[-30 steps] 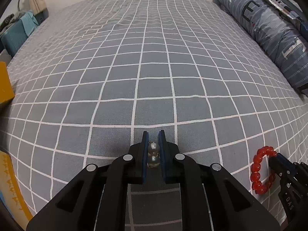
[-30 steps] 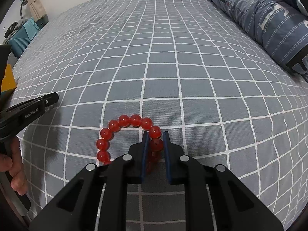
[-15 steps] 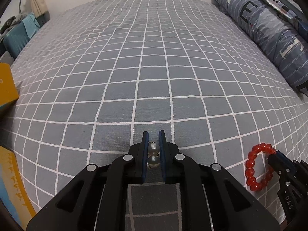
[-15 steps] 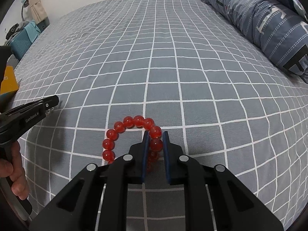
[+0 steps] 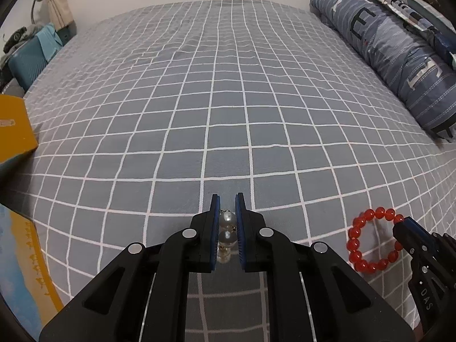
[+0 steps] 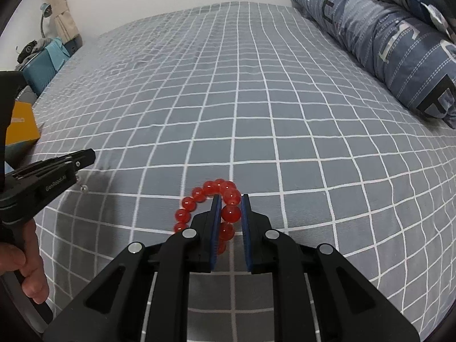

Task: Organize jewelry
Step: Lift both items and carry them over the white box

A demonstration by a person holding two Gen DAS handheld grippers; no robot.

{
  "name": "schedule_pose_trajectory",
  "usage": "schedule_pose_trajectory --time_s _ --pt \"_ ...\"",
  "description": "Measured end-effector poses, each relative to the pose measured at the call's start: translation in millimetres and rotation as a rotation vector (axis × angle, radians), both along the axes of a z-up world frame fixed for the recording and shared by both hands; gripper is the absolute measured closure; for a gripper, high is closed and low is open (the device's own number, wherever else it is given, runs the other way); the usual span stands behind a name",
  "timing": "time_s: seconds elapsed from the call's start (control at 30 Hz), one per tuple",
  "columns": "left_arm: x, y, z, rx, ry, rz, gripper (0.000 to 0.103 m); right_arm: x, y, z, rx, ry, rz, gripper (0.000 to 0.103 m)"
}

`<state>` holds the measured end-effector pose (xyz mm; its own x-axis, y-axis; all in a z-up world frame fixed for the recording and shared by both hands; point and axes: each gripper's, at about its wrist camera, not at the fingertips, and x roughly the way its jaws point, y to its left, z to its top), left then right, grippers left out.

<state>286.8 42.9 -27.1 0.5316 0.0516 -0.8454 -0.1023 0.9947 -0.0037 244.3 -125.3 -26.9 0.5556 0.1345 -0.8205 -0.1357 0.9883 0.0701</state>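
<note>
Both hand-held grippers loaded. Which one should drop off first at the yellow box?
Left, probably. The left hand-held gripper, shut on the pale pearl bead string, is nearer the yellow cardboard box; the right grips the red bead bracelet.

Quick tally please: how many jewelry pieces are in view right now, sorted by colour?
Red: 1, the red bead bracelet, clamped in the right gripper.
Pearly white: 1, the pearl piece, clamped in the left gripper.
Total: 2
</note>
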Motion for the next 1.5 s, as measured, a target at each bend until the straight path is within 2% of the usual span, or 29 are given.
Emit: schedule_pose_trajectory --time_s 0.8,1.07,1.4,1.5 --pt "-66.0 24.7 63.7 0.020 -0.049 0.044 0.093 -48.2 41.0 53.1 0.009 -0.074 0.077 0.090" --pt "-96.3 49.9 87.1 0.020 -0.063 0.098 0.093 -60.3 56.2 73.0 0.011 -0.101 0.104 0.090" --pt "-145.5 87.2 127.9 0.009 -0.131 0.154 0.093 -72.9 87.8 106.1 0.026 -0.152 0.162 0.090" --pt "-158.3 98.2 136.1 -0.023 -0.140 0.153 0.093 -78.4 103.4 117.9 0.036 -0.171 0.186 0.090"
